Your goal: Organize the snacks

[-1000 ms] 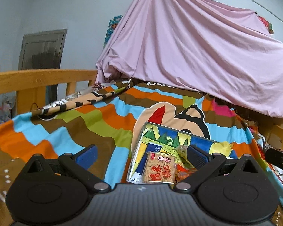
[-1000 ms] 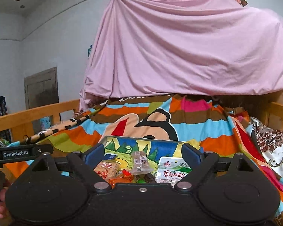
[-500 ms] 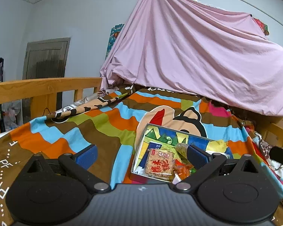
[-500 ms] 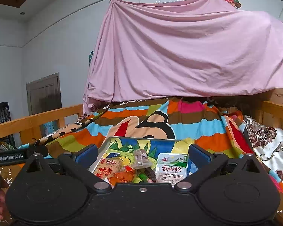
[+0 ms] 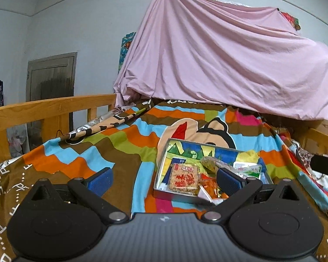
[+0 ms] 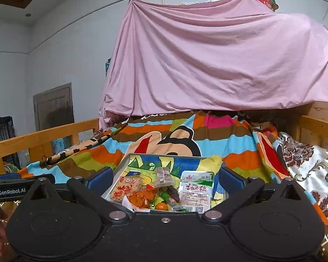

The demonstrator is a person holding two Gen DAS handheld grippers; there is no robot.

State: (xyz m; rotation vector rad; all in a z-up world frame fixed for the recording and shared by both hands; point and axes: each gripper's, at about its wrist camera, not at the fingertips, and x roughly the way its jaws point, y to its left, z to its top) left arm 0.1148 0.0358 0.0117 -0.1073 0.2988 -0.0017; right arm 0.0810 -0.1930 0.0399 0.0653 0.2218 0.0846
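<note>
Snack tray (image 6: 129, 163) sits on the bed, on a striped cartoon blanket (image 5: 124, 144), roughly mid-bed. The tray is shallow, with a printed landscape lining. Inside: a rice-cracker pack (image 6: 125, 188) with red characters at its left, orange wrapped snacks (image 6: 142, 197) beside it, a clear small packet (image 6: 163, 174) in the middle, and a white-green pack (image 6: 195, 188) at its right. More small pieces lie underneath, too jumbled to tell.

Right tongs (image 6: 165, 180) are spread wide, having just been opening; the tray's contents show between the blue pads but nothing is pinched and no pad touches a snack. Left tongs (image 5: 164, 180) are also spread, empty, over the blanket, with the tray's left part seen in front of the right pad.

Pink sheet (image 5: 218, 65) hangs over the bed's far end. Wooden bed rail (image 5: 43, 111) runs along the left.
</note>
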